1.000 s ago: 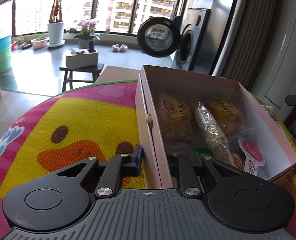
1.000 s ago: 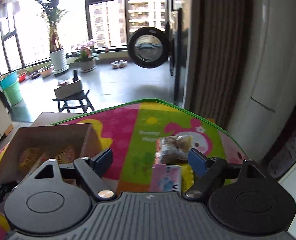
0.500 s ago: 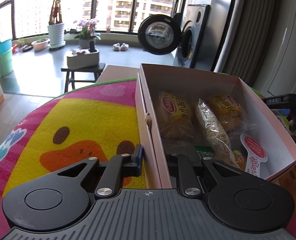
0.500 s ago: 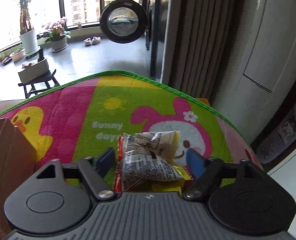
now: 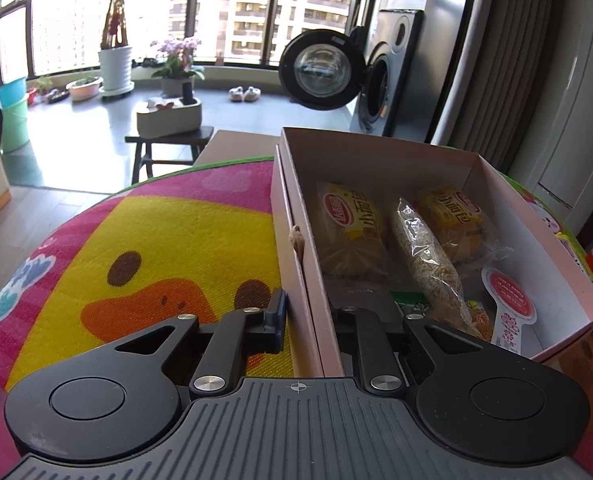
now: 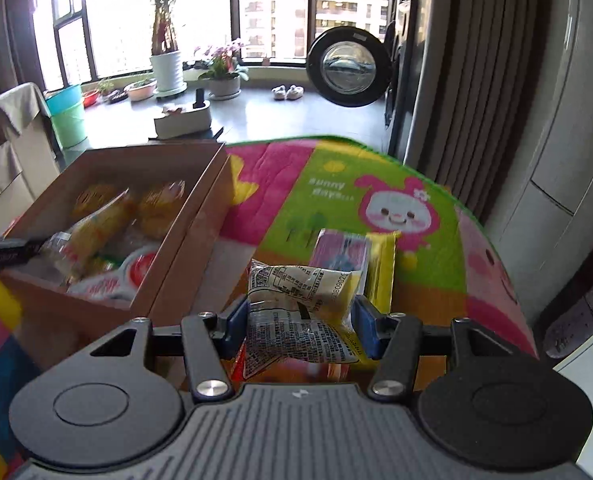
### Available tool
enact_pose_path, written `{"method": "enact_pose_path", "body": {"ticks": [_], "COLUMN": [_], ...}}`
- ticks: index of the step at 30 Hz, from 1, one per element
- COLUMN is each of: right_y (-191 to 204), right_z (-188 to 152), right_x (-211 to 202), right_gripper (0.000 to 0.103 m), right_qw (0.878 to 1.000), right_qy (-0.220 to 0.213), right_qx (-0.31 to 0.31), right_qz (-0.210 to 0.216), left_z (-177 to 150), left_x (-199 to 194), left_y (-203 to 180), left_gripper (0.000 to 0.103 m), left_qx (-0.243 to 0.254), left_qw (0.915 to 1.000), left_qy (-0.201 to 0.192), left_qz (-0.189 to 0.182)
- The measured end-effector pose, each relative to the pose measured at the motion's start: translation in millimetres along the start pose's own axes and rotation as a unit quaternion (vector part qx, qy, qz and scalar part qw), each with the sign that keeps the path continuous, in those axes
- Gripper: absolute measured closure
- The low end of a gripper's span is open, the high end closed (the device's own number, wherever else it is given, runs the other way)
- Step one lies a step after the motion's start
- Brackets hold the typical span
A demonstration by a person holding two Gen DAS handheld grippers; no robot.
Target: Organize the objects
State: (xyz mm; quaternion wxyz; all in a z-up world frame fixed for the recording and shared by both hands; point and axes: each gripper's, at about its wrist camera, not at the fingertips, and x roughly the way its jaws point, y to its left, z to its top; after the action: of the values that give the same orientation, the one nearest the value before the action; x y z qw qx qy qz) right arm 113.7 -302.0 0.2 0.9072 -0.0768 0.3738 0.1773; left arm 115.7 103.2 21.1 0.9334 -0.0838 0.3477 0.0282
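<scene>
R gripper (image 6: 299,326) clamped on 1 clear snack packet (image 6: 304,312) w/ printed label, blue pads touching both its sides, packet held just above the mat (image 6: 336,184), right of the box (image 6: 184,240). Just behind the packet, also right of box: 2 more flat packs on the mat, 1 purple/pink (image 6: 342,254), 1 yellow (image 6: 382,268), lying side by side, touching. L gripper (image 5: 308,320) clenched on the box's near-left wall (image 5: 308,280): one finger (image 5: 276,316) outside the wall, other finger inside the box. Box is open-top cardboard, sits on the mat. Inside box, near to far: 1 white tag-shaped pack w/ red round label (image 5: 506,304) at near-right corner, 1 small green-printed pack (image 5: 412,304) near the L gripper, partly hidden; 1 long clear bag of tan grain-like stuff (image 5: 428,264) running down the middle; 2 yellow-label bread packs, 1 left of the long bag (image 5: 352,236), 1 right of it (image 5: 456,224), both toward far wall. Can't tell if more items underneath. Beyond box: 1 dark stool (image 5: 164,148) w/ 1 white planter box (image 5: 168,116) on it, 1 washer w/ round door open (image 5: 320,68) far right of box, 1 pair of slippers (image 5: 243,94) on the floor, 1 tall plant in white pot (image 5: 114,64), 1 pink flower pot (image 5: 176,76), 2 teal bins (image 5: 12,112) stacked far left.
</scene>
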Motion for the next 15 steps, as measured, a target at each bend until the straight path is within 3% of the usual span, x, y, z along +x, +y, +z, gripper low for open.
{"method": "enact_pose_path", "body": {"ticks": [5,6,8,13,15], "right_y": [29.8,35.3,43.9,33.9,28.5], "right_z": [-53.6,-62.0,-75.8,-89.3,-95.9], "right_x": [-24.8,-27.3,-32.9,-45.6,-49.9], "right_gripper": [0.047,0.043,0.025,0.019,0.016], "right_qw": [0.996,0.995,0.991,0.991,0.986], "right_qy": [0.036,0.039,0.034,0.031,0.025], "right_qx": [-0.075,-0.092,-0.123,-0.116,-0.126], "right_qz": [0.012,0.003,-0.03,-0.063,-0.101], "left_z": [-0.7,-0.6,-0.7,-0.3,-0.1], "left_x": [0.5,0.6,0.8,0.8,0.6], "left_y": [-0.4,-1.0,-1.6,-3.4,-4.1], "left_gripper": [0.086,0.086,0.086,0.086,0.086], "left_qx": [-0.003,-0.003,-0.001,0.003,0.005], "left_qw": [1.0,1.0,1.0,1.0,0.9999], "left_qy": [0.0,0.001,0.001,0.004,0.005], "left_qz": [0.001,0.002,0.003,0.007,0.008]}}
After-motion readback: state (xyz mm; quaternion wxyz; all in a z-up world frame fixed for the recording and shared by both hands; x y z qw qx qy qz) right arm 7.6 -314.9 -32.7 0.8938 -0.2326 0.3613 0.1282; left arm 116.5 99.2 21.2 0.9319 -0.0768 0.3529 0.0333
